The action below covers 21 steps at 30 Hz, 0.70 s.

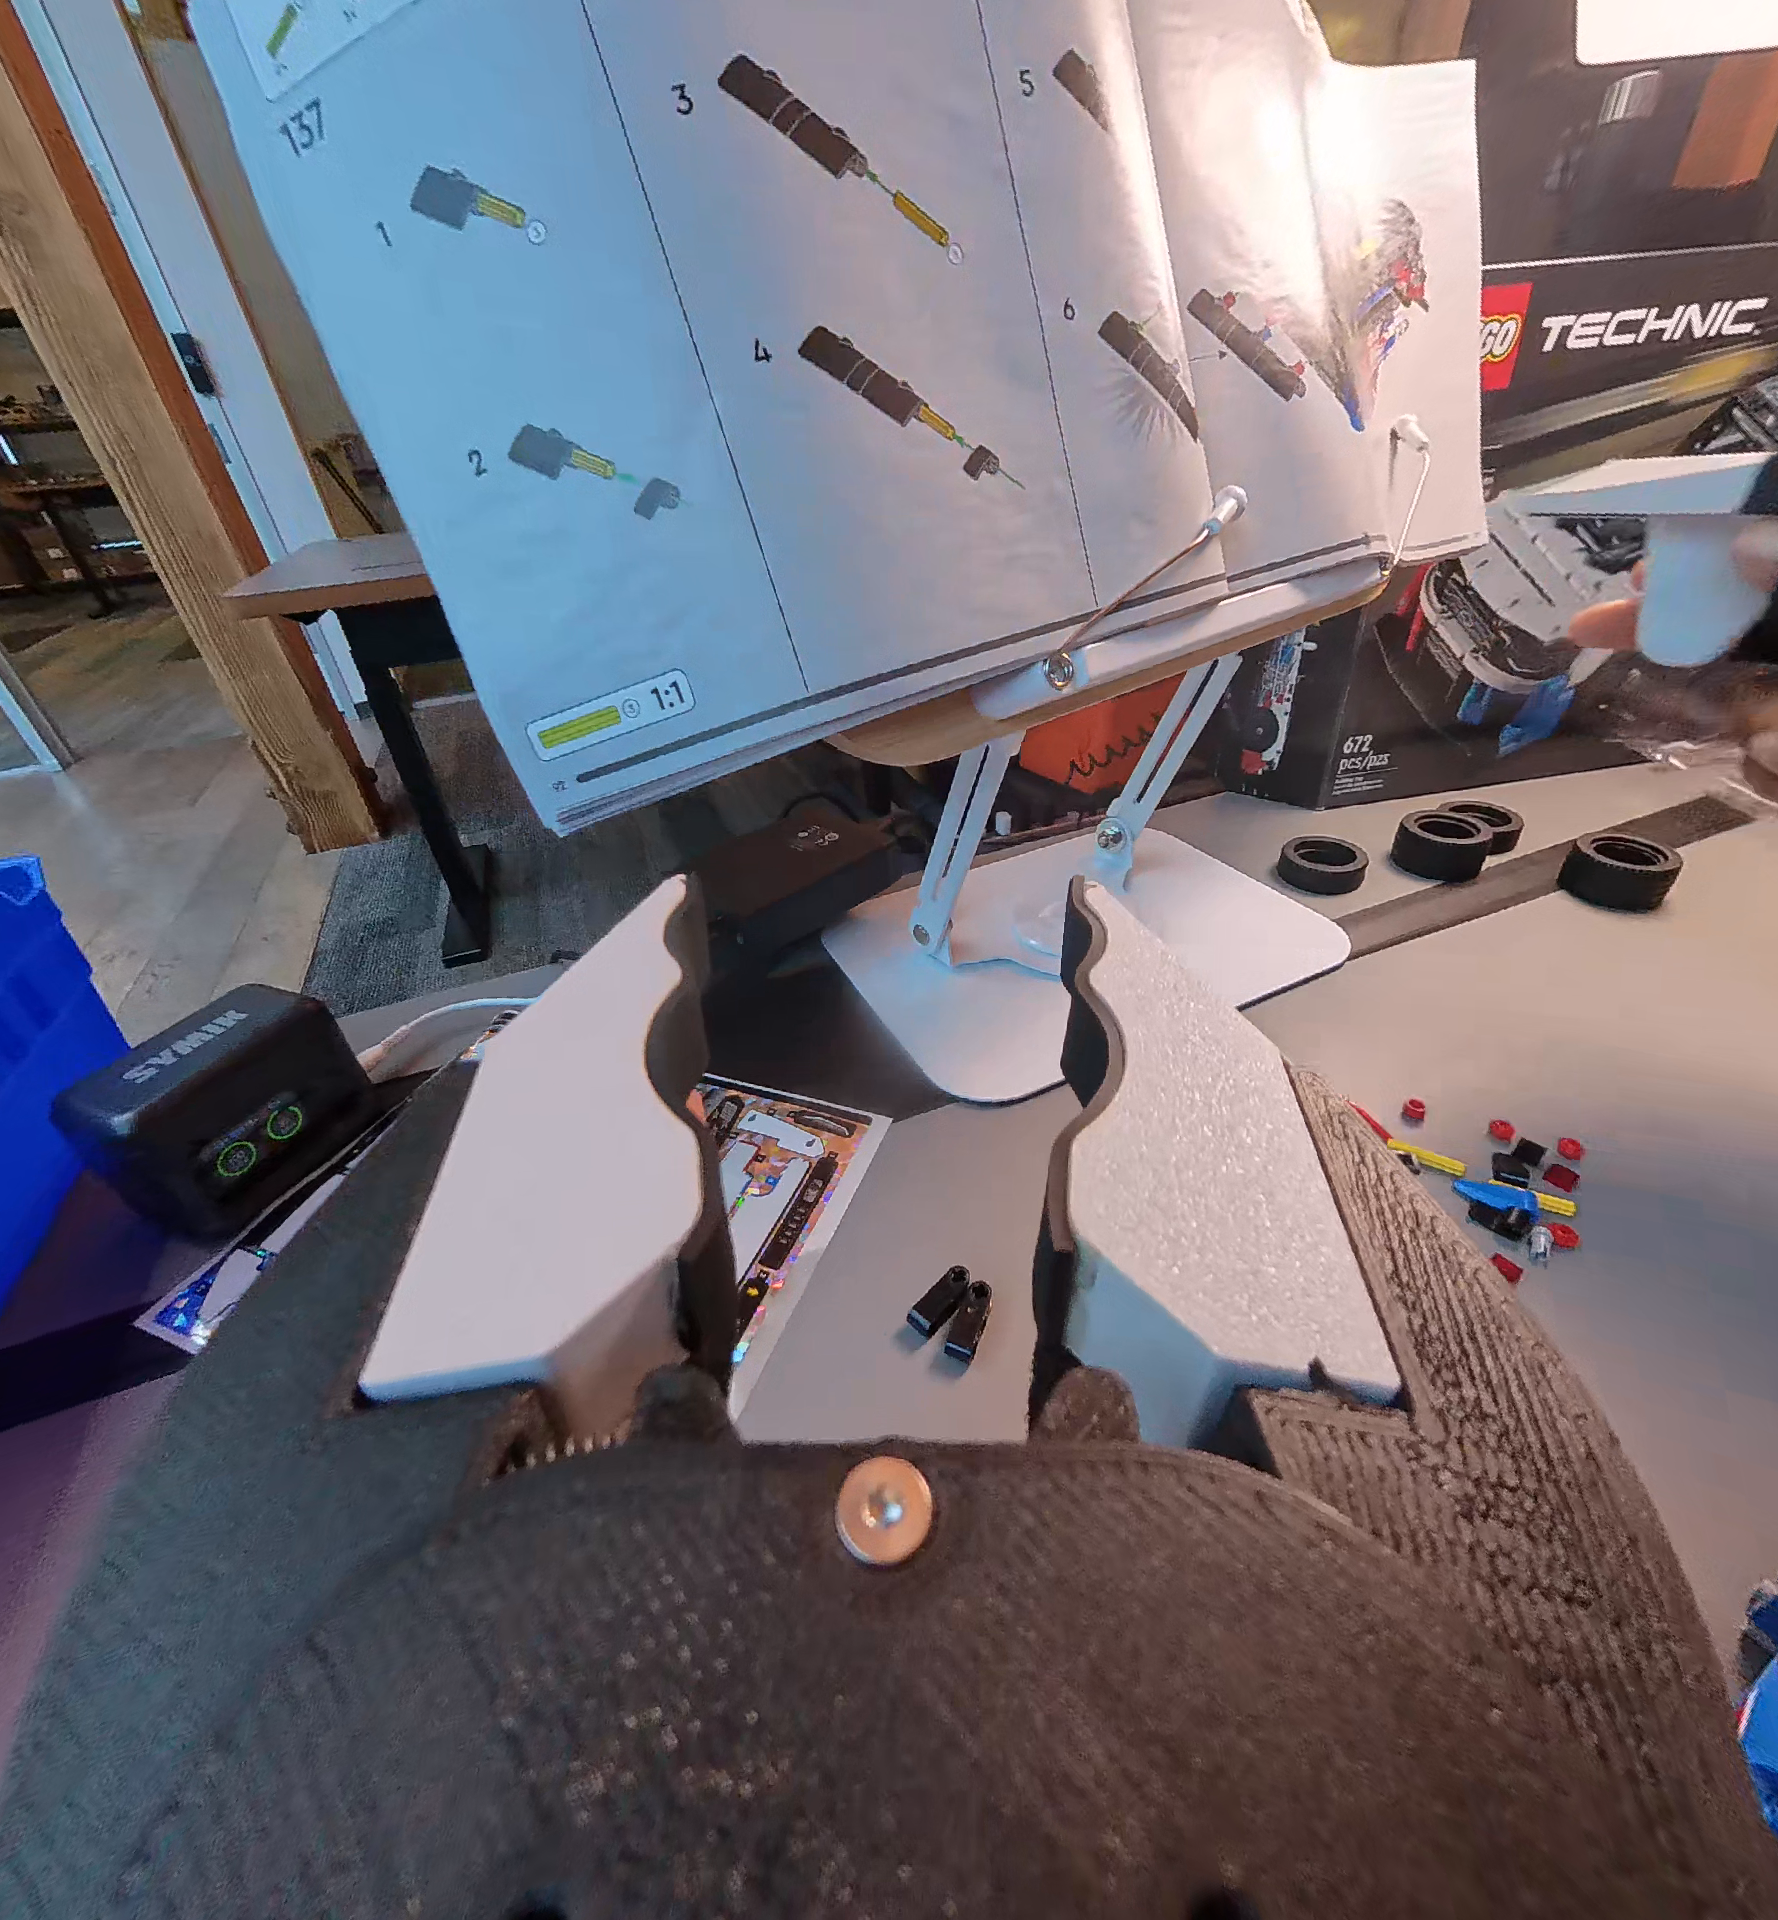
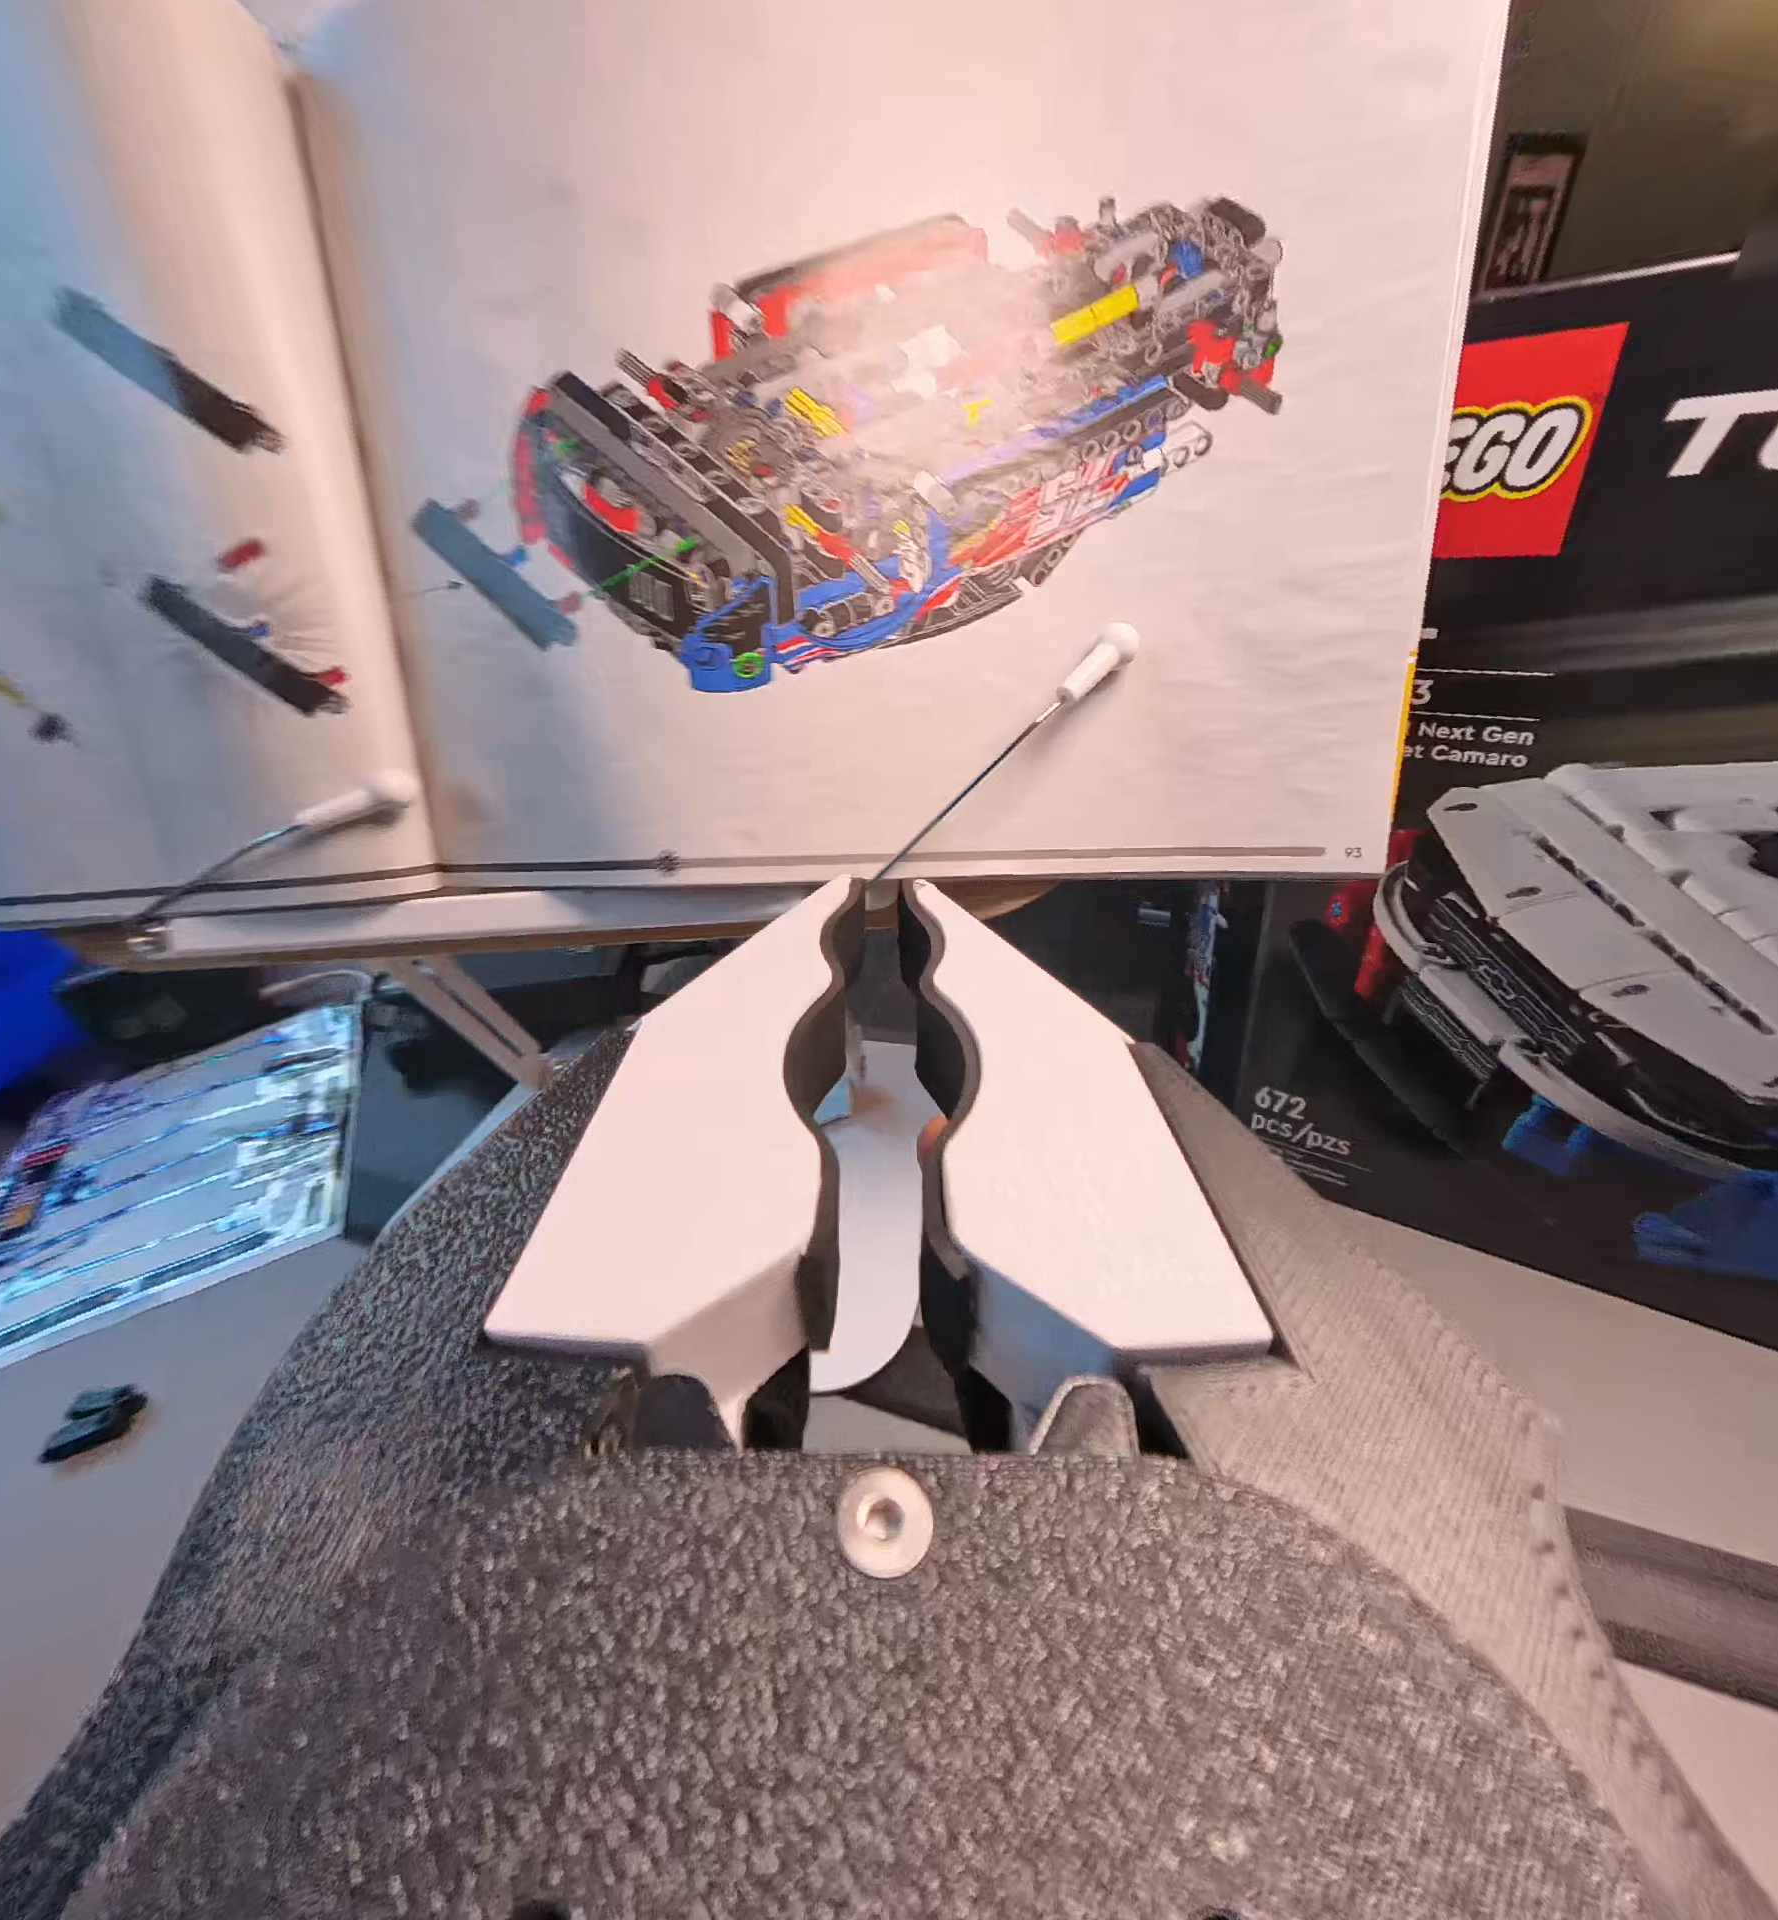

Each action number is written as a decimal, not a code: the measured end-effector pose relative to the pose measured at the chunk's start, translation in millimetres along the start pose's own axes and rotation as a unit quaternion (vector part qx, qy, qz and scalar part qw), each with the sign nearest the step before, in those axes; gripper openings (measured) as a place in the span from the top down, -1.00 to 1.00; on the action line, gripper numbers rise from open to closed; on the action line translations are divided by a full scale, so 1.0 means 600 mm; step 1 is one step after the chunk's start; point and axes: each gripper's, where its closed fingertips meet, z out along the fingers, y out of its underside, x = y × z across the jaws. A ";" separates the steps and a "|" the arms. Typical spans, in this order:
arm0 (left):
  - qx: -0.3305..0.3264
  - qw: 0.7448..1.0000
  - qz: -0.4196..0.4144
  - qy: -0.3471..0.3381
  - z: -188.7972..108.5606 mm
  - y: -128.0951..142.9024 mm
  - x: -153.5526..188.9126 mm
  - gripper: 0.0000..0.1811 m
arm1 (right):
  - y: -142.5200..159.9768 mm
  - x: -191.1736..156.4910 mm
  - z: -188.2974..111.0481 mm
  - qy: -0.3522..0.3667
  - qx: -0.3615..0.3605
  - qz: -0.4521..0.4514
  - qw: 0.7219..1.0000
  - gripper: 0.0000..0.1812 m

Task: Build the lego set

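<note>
- Standing at the back of the grey table [image 1: 1643,1039], the white book stand [image 1: 1072,966] holds the open instruction booklet [image 1: 760,364], and serves as the landmark here.
- Left gripper [image 1: 880,914]: fingers spread wide, nothing between them, hovering in front of the stand's base plate.
- Two small black connector pieces [image 1: 950,1311] lie side by side on the table, in front of the stand and between the left fingers as seen in the left wrist view.
- A sticker sheet [image 1: 781,1174] lies flat, front-left of the stand.
- Loose red, black, blue and yellow pieces [image 1: 1508,1184] lie front-right of the stand.
- Four black tyres [image 1: 1441,844] sit right of the stand.
- The set box [image 2: 1633,831] stands upright, behind and right of the stand.
- Right gripper [image 2: 880,888]: fingers nearly pressed together, tips a narrow slit apart, pointing at the booklet's lower edge; no piece visibly pinched.
</note>
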 end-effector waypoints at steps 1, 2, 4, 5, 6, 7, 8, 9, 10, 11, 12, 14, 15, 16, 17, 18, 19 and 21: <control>0.002 1.000 -0.003 -0.002 -0.001 -0.002 -0.003 0.25 | -0.006 -0.014 -0.028 -0.018 0.014 0.002 1.000 0.95; 0.004 1.000 -0.004 -0.005 -0.002 -0.003 -0.006 0.27 | -0.012 -0.031 -0.058 -0.039 0.026 0.003 0.999 0.95; 0.006 1.000 -0.008 -0.009 -0.004 -0.004 -0.011 0.28 | -0.019 -0.069 -0.128 -0.084 0.044 0.006 0.995 0.93; 0.008 1.000 -0.009 -0.012 -0.005 -0.006 -0.013 0.30 | -0.018 -0.086 -0.164 -0.103 0.047 0.006 0.994 0.93; 0.012 1.000 -0.010 -0.014 -0.007 -0.009 -0.015 0.31 | -0.012 -0.100 -0.200 -0.118 0.045 0.010 0.992 0.93; 0.015 1.000 -0.010 -0.016 -0.008 -0.012 -0.017 0.33 | -0.003 -0.114 -0.235 -0.131 0.040 0.021 0.990 0.92; 0.018 1.000 -0.010 -0.019 -0.009 -0.016 -0.019 0.35 | 0.009 -0.125 -0.268 -0.142 0.033 0.033 0.989 0.92; 0.023 0.999 -0.010 -0.024 -0.011 -0.020 -0.022 0.39 | 0.024 -0.133 -0.299 -0.147 0.025 0.044 0.988 0.92; 0.028 0.999 -0.012 -0.028 -0.013 -0.024 -0.025 0.43 | 0.038 -0.137 -0.326 -0.148 0.022 0.051 0.987 0.92; 0.033 0.999 -0.015 -0.032 -0.014 -0.028 -0.028 0.47 | 0.051 -0.138 -0.349 -0.147 0.023 0.051 0.988 0.94; 0.041 0.998 -0.018 -0.037 -0.017 -0.033 -0.032 0.53 | 0.063 -0.135 -0.367 -0.140 0.026 0.047 0.989 0.96; 0.054 0.997 -0.023 -0.046 -0.022 -0.042 -0.040 0.66 | 0.066 -0.126 -0.386 -0.129 0.040 0.031 0.990 0.99; 0.059 0.997 -0.023 -0.054 -0.024 -0.046 -0.045 0.75 | 0.059 -0.122 -0.389 -0.127 0.048 0.020 0.991 0.99; 0.063 0.996 -0.022 -0.064 -0.027 -0.049 -0.052 0.85 | 0.050 -0.118 -0.389 -0.125 0.056 0.010 0.991 0.99; 0.066 0.995 -0.020 -0.070 -0.030 -0.053 -0.057 0.99 | 0.043 -0.114 -0.388 -0.122 0.064 0.006 0.990 0.99; 0.068 0.995 -0.020 -0.073 -0.032 -0.059 -0.061 1.00 | 0.042 -0.112 -0.386 -0.121 0.066 0.012 0.990 0.99; 0.067 0.994 -0.023 -0.080 -0.033 -0.067 -0.068 1.00 | 0.046 -0.114 -0.384 -0.125 0.062 0.018 0.990 0.99; 0.074 0.993 -0.028 -0.087 -0.024 -0.099 -0.082 1.00 | 0.055 -0.122 -0.381 -0.132 0.053 0.011 0.990 0.99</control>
